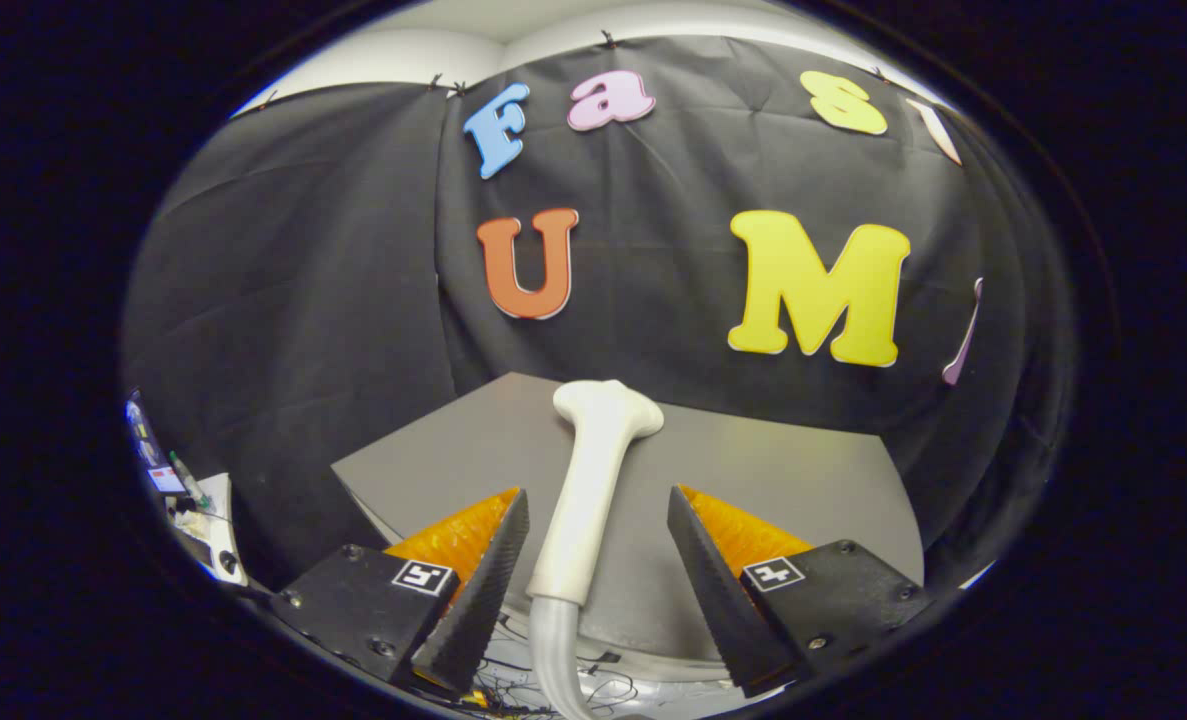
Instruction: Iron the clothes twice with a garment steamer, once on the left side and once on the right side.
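There is one white plastic garment steamer head point(593, 470) with one pale grey hose point(553, 650) at its near end, and it lies on one flat grey desk point(803, 480). The hand-held gripper point(598, 515) is open: its two fingers stand apart on each side of the steamer's handle and do not touch it. The steamer's long side runs straight away from the fingers, its wide head points at the black cloth wall point(303, 300), and the desk has bare room on both sides up to its edges.
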The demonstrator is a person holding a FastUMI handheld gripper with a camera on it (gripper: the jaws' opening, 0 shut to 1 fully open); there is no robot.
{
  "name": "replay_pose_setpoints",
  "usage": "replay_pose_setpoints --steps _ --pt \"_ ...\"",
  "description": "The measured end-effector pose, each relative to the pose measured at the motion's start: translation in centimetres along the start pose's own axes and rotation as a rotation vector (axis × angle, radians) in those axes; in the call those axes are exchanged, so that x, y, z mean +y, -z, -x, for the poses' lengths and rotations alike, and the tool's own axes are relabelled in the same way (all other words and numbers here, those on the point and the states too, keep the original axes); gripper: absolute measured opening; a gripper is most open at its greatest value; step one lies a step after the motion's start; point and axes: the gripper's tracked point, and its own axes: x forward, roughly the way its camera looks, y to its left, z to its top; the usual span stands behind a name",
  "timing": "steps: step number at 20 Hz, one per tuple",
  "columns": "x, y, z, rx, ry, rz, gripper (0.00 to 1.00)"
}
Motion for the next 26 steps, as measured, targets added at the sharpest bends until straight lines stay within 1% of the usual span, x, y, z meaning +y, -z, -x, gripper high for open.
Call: replay_pose_setpoints --steps 3,4,5,7,8,10,12,13,17,20,22,24,26 --pt "0.1 1.3 -2.8 0.065 0.007 -0.016 0.83" --pt "0.6 1.7 -3.6 0.091 -0.008 -0.02 0.8" --pt "0.6 2.2 -4.2 0.119 -0.008 -0.032 0.74" --pt "0.6 2.4 -4.6 0.132 0.006 -0.028 0.67" --pt "0.6 2.3 -4.3 0.118 0.019 -0.053 0.65" --pt "0.5 2.3 -4.1 0.148 0.016 -0.08 0.62" --pt "0.8 2.1 -3.9 0.141 0.02 -0.118 0.61" --pt "1.3 1.9 -3.7 0.14 0.014 -0.125 0.48" --pt "1.5 2.3 -3.7 0.139 -0.003 -0.101 0.39" --pt "1.2 0.8 -3.0 0.099 -0.014 -0.09 0.38" --pt "0.9 -0.2 -1.7 0.069 -0.011 -0.097 0.38" --pt "0.3 -0.5 0.4 0.037 -0.014 -0.112 0.38" --pt "-1.0 -0.9 3.9 0.006 -0.009 -0.119 0.38"
